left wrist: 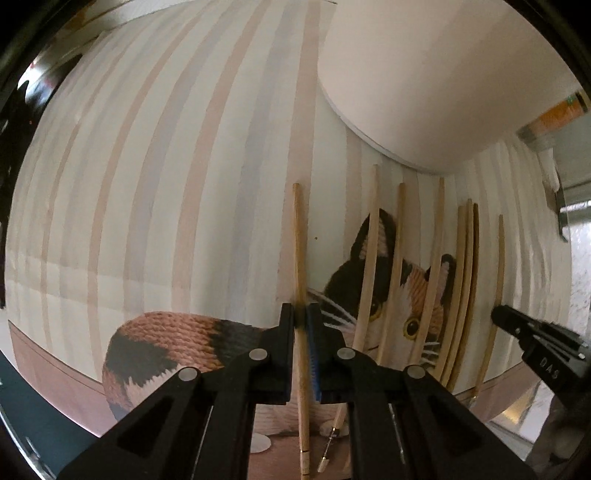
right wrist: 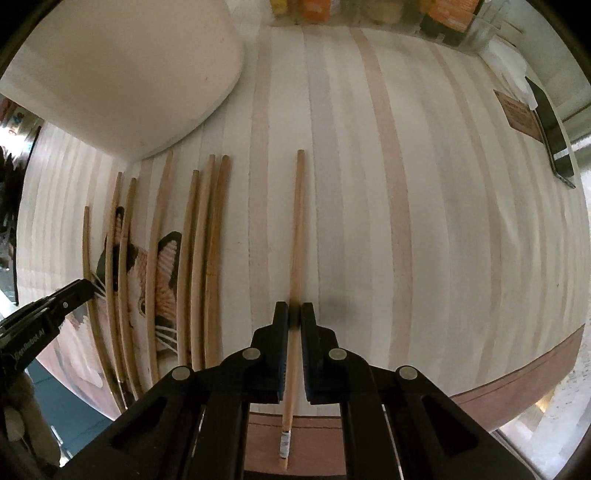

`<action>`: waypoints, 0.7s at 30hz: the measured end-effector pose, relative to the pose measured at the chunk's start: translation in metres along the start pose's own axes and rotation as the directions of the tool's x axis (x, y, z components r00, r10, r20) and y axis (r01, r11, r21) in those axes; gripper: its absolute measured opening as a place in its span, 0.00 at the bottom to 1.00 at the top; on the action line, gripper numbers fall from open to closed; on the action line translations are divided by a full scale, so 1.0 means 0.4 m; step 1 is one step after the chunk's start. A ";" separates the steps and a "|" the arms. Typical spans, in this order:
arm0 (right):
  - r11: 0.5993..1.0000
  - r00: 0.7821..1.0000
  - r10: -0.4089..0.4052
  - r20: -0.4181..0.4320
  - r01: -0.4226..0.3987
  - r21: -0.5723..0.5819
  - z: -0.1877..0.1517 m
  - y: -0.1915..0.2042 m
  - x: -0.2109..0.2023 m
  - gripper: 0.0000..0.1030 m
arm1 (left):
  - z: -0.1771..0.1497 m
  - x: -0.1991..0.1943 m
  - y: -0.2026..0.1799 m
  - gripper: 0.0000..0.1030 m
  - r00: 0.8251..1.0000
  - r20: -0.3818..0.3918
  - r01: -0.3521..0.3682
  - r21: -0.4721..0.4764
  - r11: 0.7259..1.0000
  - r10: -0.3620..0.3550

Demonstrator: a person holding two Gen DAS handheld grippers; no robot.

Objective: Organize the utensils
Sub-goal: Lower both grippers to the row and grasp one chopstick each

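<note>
Pale wooden chopsticks lie in parallel on a striped placemat [left wrist: 166, 184] printed with a cat. My left gripper [left wrist: 300, 314] points down at the mat and is shut on one chopstick [left wrist: 298, 240], the leftmost of the row. Several loose chopsticks [left wrist: 467, 258] lie to its right. My right gripper [right wrist: 294, 314] is shut on another chopstick [right wrist: 297, 221], set apart to the right of the loose group [right wrist: 216, 240]. Each gripper shows in the other view: the right gripper [left wrist: 496, 314] at the right edge, the left gripper [right wrist: 86, 286] at the left edge.
A white rounded dish [right wrist: 122, 74] rests on the mat just beyond the chopstick tips. Jars and orange containers [right wrist: 314, 7] line the far edge. A brown card [right wrist: 521, 114] and a dark flat object [right wrist: 554, 129] lie at far right. The mat's brown border [right wrist: 517, 387] runs along its near edge.
</note>
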State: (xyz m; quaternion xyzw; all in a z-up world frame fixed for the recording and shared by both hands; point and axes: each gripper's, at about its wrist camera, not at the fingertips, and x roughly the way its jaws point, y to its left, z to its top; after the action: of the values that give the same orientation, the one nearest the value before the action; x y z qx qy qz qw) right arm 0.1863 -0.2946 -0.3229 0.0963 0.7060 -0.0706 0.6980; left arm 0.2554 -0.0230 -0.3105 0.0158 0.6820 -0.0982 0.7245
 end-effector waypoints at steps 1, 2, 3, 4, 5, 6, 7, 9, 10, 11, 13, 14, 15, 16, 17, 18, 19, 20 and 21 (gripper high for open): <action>1.000 1.000 -0.005 -0.004 0.005 -0.001 0.011 0.003 0.001 0.07 | 0.001 -0.002 -0.002 0.06 1.000 0.001 -0.010 0.009 1.000 0.010; 1.000 1.000 -0.011 -0.010 0.011 -0.001 0.014 0.002 0.001 0.07 | 0.000 -0.001 -0.008 0.07 1.000 0.002 -0.017 0.014 1.000 0.017; 1.000 1.000 -0.017 -0.014 0.017 -0.004 0.017 0.001 0.002 0.07 | -0.004 0.001 -0.032 0.07 1.000 0.002 -0.023 0.017 1.000 0.023; 1.000 1.000 -0.024 -0.018 0.024 -0.009 0.028 0.020 0.002 0.07 | -0.003 -0.001 -0.032 0.07 1.000 0.002 -0.027 0.017 1.000 0.027; 0.999 0.999 -0.032 -0.021 0.031 -0.015 0.029 0.020 0.003 0.07 | -0.002 0.000 -0.033 0.07 1.000 0.003 -0.028 0.016 0.999 0.028; 0.999 0.999 -0.038 -0.025 0.038 -0.018 0.051 0.064 -0.001 0.07 | 0.002 -0.001 -0.048 0.07 1.000 0.004 -0.031 0.017 0.999 0.031; 0.999 0.999 -0.046 -0.028 0.046 -0.023 0.052 0.076 0.007 0.07 | 0.003 -0.003 -0.049 0.07 0.999 0.004 -0.034 0.018 0.999 0.034; 0.998 0.998 -0.060 -0.033 0.059 -0.032 0.056 0.090 0.009 0.08 | -0.010 0.010 -0.057 0.07 0.999 0.007 -0.039 0.021 0.999 0.038; 0.997 0.997 -0.068 -0.034 0.067 -0.037 0.058 0.097 0.009 0.08 | -0.011 0.016 -0.062 0.08 0.999 0.008 -0.042 0.023 0.999 0.041; 0.996 0.996 -0.079 -0.033 0.077 -0.044 0.060 0.105 0.010 0.08 | -0.011 0.017 -0.060 0.07 0.999 0.009 -0.044 0.024 0.999 0.044; 0.994 0.995 -0.097 -0.027 0.095 -0.055 0.058 0.125 0.016 0.08 | -0.014 0.023 -0.066 0.07 0.999 0.012 -0.050 0.030 0.998 0.050; 0.993 0.994 -0.105 -0.024 0.104 -0.060 0.057 0.134 0.018 0.09 | -0.015 0.033 -0.071 0.07 0.998 0.014 -0.054 0.033 0.998 0.054; 0.992 0.994 -0.109 -0.021 0.108 -0.065 0.055 0.140 0.015 0.09 | -0.017 0.041 -0.076 0.07 0.998 0.017 -0.058 0.036 0.998 0.058; 0.991 0.993 -0.114 -0.016 0.112 -0.067 0.052 0.149 0.013 0.09 | -0.025 0.057 -0.077 0.06 0.998 0.020 -0.061 0.037 0.997 0.061; 0.991 0.993 -0.116 -0.012 0.115 -0.066 0.050 0.156 0.014 0.09 | -0.028 0.060 -0.079 0.06 0.997 0.024 -0.068 0.041 0.997 0.067; 0.991 0.993 -0.116 -0.010 0.116 -0.066 0.049 0.161 0.014 0.09 | -0.027 0.054 -0.083 0.06 0.997 0.026 -0.073 0.044 0.996 0.072; 0.992 0.993 -0.114 -0.006 0.113 -0.059 0.047 0.164 0.013 0.08 | -0.030 0.054 -0.090 0.05 0.996 0.028 -0.080 0.046 0.996 0.079; 0.993 0.994 -0.111 -0.003 0.110 -0.051 0.045 0.165 0.012 0.08 | -0.033 0.058 -0.095 0.05 0.996 0.033 -0.086 0.041 0.995 0.084; 0.993 0.994 -0.107 -0.001 0.107 -0.044 0.041 0.162 0.011 0.07 | -0.035 0.060 -0.098 0.04 0.995 0.037 -0.095 0.039 0.995 0.094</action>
State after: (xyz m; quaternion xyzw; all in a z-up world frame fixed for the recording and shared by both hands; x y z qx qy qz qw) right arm 0.2173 -0.2354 -0.3254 0.0429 0.7127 -0.0921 0.6940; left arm 0.2365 -0.0622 -0.3308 0.0612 0.6654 -0.0780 0.7398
